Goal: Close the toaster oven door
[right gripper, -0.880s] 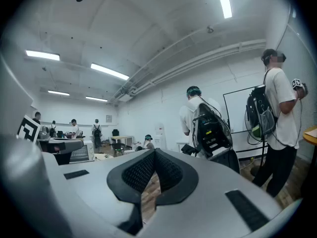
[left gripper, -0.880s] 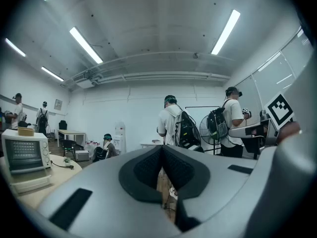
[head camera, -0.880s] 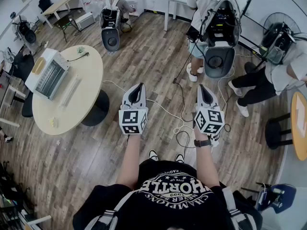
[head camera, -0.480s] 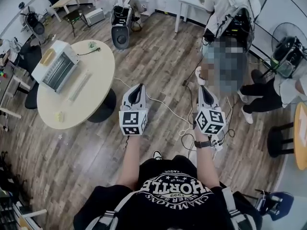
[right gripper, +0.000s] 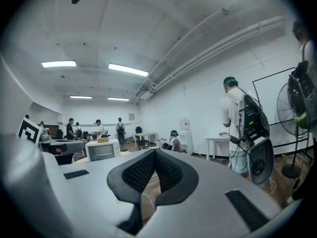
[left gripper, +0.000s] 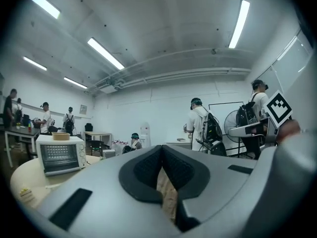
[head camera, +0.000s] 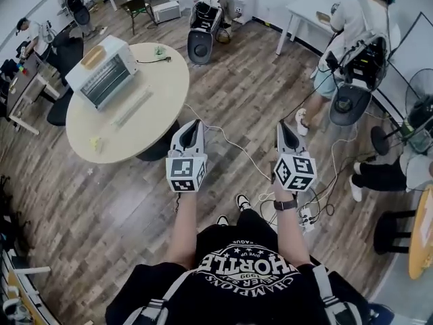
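Room was evenly bright, lit from above by ceiling strip lamps (left gripper: 105,53), w/ glare blooming at the tubes. Shadows were soft, approx. nil except a dark patch under the round counter (head camera: 161,95). Head view was sharp at centre, bowed at edges. Both gripper views were fisheye w/ black vignetted corners. Jaws near the lens were soft, background clearer. Tone was cool.

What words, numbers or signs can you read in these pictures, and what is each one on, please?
"CHAMPIONS": shirt, arched print, seen upside down from the head view.
"1999": same shirt, small banner; it appears to read so.
Shirt's big middle word and small lines: too distorted to read surely.
Marker cubes: black-and-white square codes only, no words.
Toaster oven: any label is too small to read.
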